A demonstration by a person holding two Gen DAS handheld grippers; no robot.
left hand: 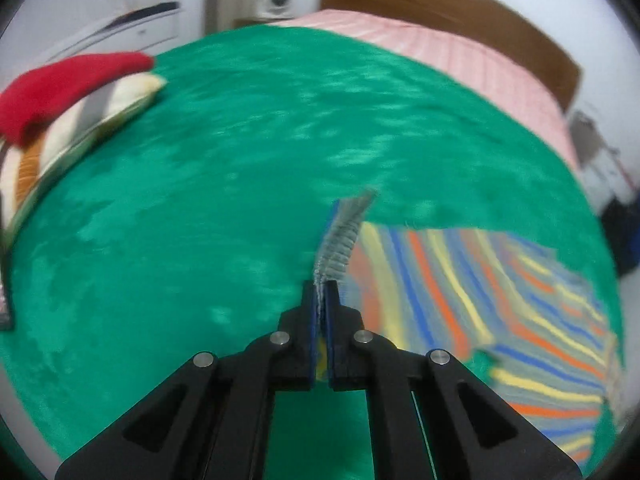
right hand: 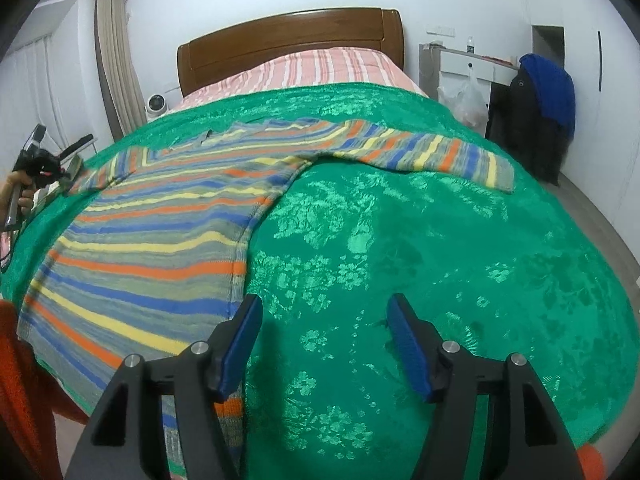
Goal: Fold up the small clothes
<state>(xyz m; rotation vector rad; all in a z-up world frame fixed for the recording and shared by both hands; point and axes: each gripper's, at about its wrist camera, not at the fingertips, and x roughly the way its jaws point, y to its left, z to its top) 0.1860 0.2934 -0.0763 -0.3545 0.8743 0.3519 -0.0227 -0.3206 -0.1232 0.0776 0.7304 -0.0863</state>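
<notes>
Green patterned bedspread (right hand: 400, 240) covers most of the bed, pink striped sheet (right hand: 320, 68) showing past it up by the wooden headboard (right hand: 288, 36).

Striped knit sweater (right hand: 160, 232) lies on the green spread, grey with orange, yellow and blue bands. Body spread flat at left of the right wrist view, one sleeve (right hand: 432, 156) stretched out to the right across the spread.

Left gripper (left hand: 323, 286): jaws pinched together on the ribbed grey cuff (left hand: 344, 240) of the sweater's other sleeve. Cuff stands up out of the fingertips, fabric between the blue pads, striped cloth trailing off right and down. Left wrist view is blurred.

Right gripper (right hand: 322, 310): jaws moderately wide, nothing between them, only bare green spread. Left finger (right hand: 240, 344) sits at the sweater's hem edge, over the side seam; cannot tell if it touches the cloth. Right finger over bare spread.

A hand (right hand: 20, 196) on a gripper handle shows at far left in the right wrist view.

Left wrist view, upper left: red garment (left hand: 60, 84) on top of a striped cloth pile (left hand: 80, 128), on the spread, well apart from the sweater.

Background: small white fan (right hand: 156, 106) beside the headboard, blue cloth draped over dark stuff (right hand: 548, 88) at right, plastic bag (right hand: 464, 96) hanging near it.
</notes>
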